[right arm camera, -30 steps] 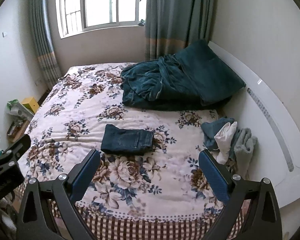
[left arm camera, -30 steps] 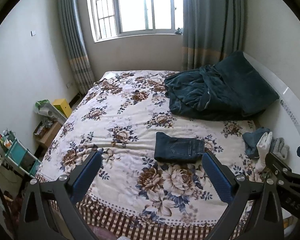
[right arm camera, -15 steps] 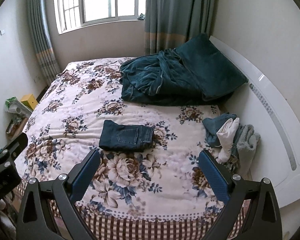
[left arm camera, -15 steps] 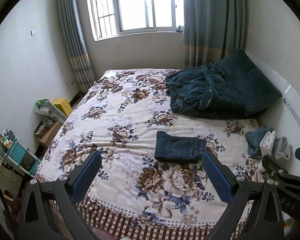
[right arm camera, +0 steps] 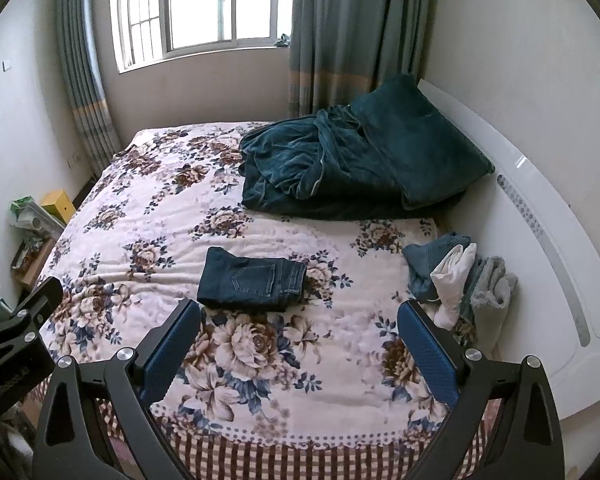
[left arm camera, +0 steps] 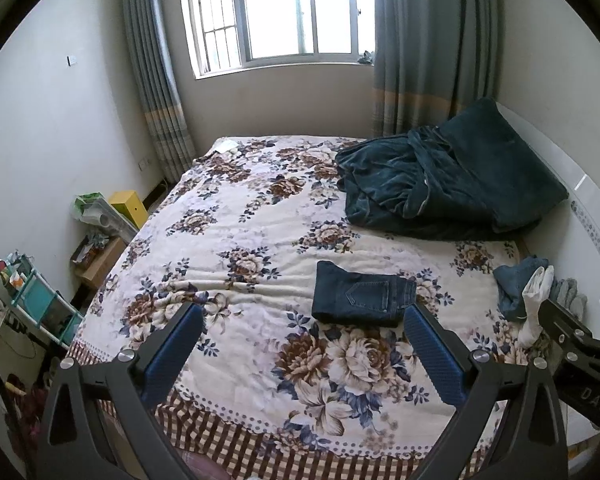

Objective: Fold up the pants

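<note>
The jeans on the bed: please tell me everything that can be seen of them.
The jeans are dark blue denim, folded into a compact, flat rectangle. A back pocket with light stitching faces up, and layered edges show at the right end. They lie near the middle of the floral bedspread, touching only it. Both the left gripper and the right gripper are open, short of them.

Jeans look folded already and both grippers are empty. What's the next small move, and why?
Probably reach the right gripper toward the clothes pile by the headboard for the next garment. The jeans lie in a compact folded rectangle on the bedspread, and the left gripper is open too, touching nothing.
</note>
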The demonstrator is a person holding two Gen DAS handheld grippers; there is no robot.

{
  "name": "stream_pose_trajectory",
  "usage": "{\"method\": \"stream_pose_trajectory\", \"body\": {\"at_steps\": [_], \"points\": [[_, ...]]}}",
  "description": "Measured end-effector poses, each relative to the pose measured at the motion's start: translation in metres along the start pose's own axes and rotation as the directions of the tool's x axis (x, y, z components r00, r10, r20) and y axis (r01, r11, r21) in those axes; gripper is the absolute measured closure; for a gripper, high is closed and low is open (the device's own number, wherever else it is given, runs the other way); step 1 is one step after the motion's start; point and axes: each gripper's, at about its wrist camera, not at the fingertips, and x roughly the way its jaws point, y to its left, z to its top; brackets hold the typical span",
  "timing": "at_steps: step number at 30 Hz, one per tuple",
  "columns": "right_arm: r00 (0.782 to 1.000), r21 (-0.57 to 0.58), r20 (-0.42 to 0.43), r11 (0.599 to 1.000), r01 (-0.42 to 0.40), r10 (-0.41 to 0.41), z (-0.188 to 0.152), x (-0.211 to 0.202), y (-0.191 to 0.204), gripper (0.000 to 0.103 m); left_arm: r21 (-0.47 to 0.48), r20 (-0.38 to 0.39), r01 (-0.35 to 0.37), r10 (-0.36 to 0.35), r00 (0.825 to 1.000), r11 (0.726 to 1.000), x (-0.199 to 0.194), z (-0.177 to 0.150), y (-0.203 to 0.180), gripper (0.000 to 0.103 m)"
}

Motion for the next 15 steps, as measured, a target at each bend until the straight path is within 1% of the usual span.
{"method": "stream_pose_trajectory", "body": {"at_steps": [8,15], "points": [[1.0,0.004,0.01,1.0,-0.008,0.008,0.0023,-0.004,-0.0007,0.002,-0.014,0.008,-0.006,0.006,1.0,1.0,-0.0011,0.0031,0.0027,0.0],[1.0,0.006,0.01,1.0,-0.013,0.013,0.0015,-0.0064,-0.0001,0.002,-0.007,0.01,-0.005,0.005,1.0,1.0,-0.0025,0.0034,0.0009,0.0]]}}
